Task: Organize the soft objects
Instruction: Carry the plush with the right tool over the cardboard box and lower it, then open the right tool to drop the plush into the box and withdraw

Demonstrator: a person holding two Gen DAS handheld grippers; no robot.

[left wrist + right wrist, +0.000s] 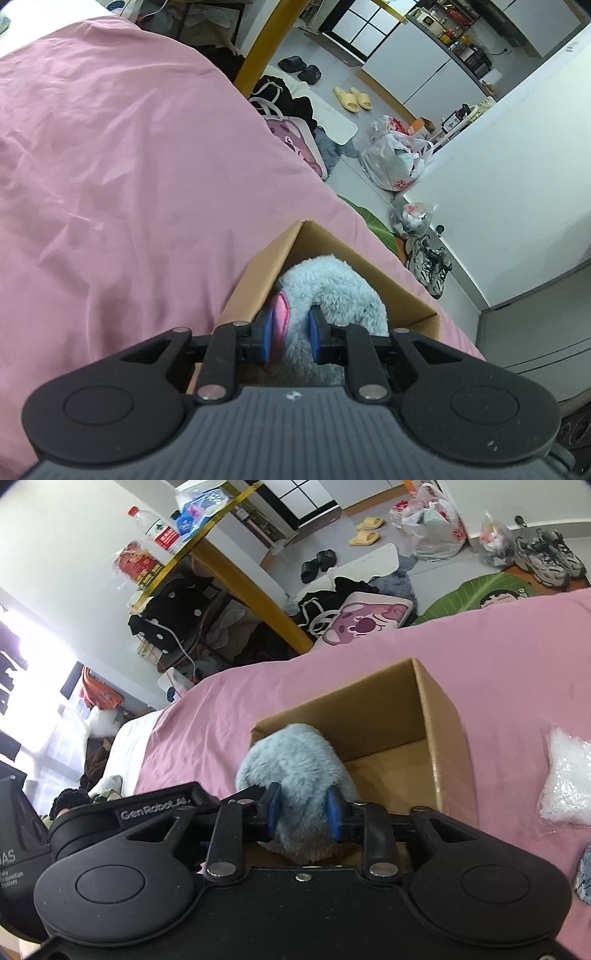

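Observation:
A fluffy light-blue plush toy (340, 291) with a pink ear sits in an open cardboard box (258, 273) on the pink bed sheet (129, 166). My left gripper (291, 332) is shut on the plush, its blue pads pressing the pink ear and the fur. In the right wrist view the same plush toy (291, 764) hangs over the near left corner of the cardboard box (439, 716), and my right gripper (303, 812) is shut on its fur. The left gripper's black body (122, 812) shows at the left of that view.
A clear plastic bag (569, 779) and a denim-patterned item (585, 871) lie on the sheet right of the box. Past the bed edge the floor holds slippers (352, 98), plastic bags (395, 158), sneakers (428, 266), a pink cushion (365, 622) and a yellow table leg (255, 594).

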